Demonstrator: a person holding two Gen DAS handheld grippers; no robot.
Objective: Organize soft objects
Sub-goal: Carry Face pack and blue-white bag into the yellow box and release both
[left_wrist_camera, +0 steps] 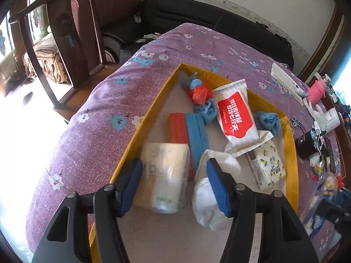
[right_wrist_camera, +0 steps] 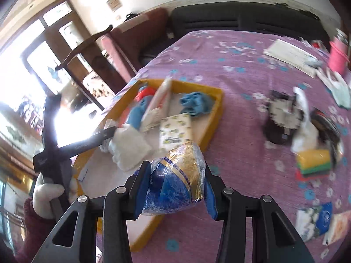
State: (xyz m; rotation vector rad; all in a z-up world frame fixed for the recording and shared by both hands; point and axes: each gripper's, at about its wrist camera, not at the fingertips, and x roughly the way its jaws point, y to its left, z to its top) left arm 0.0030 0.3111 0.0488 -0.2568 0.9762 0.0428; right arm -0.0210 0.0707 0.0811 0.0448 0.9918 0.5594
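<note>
Left wrist view: left gripper (left_wrist_camera: 174, 180) spread wide, grasping nothing, hovering over the near end of the yellow tray (left_wrist_camera: 291, 144). Already in the tray — a pale tissue pack (left_wrist_camera: 164, 175) between the pads, a crumpled white cloth (left_wrist_camera: 208, 199) against the right pad, a red sponge (left_wrist_camera: 178, 128) and a blue sponge (left_wrist_camera: 197, 135) side by side, a red-and-white pouch (left_wrist_camera: 237, 118) lying across a patterned tissue pack (left_wrist_camera: 267, 164), blue knitted pieces (left_wrist_camera: 268, 121) and a red-and-blue knitted toy (left_wrist_camera: 198, 89) at the far end. Looks well advanced, judging by the fill. Tray resting on a purple flowered cover (left_wrist_camera: 98, 118); clutter along the right edge, a pink cup (left_wrist_camera: 317, 89) among it. Dark wooden chair (left_wrist_camera: 57, 43) and a black sofa (left_wrist_camera: 197, 13) beyond.

Right wrist view, somewhat blurred: right gripper (right_wrist_camera: 175, 186) clenched on a blue-and-gold plastic bag (right_wrist_camera: 177, 175), held above the near corner of the tray (right_wrist_camera: 216, 114), not yet set down. Left tool visible at the tray's left side, gripped by a white-gloved hand (right_wrist_camera: 50, 195). Still out on the cover, well apart from the tray — stacked coloured sponges (right_wrist_camera: 313, 162), a white plastic bag (right_wrist_camera: 305, 127) beside a dark container (right_wrist_camera: 280, 122), a blue-and-white packet (right_wrist_camera: 316, 221). Probably several placements left. Bright window at left, pale wall behind the sofa.
</note>
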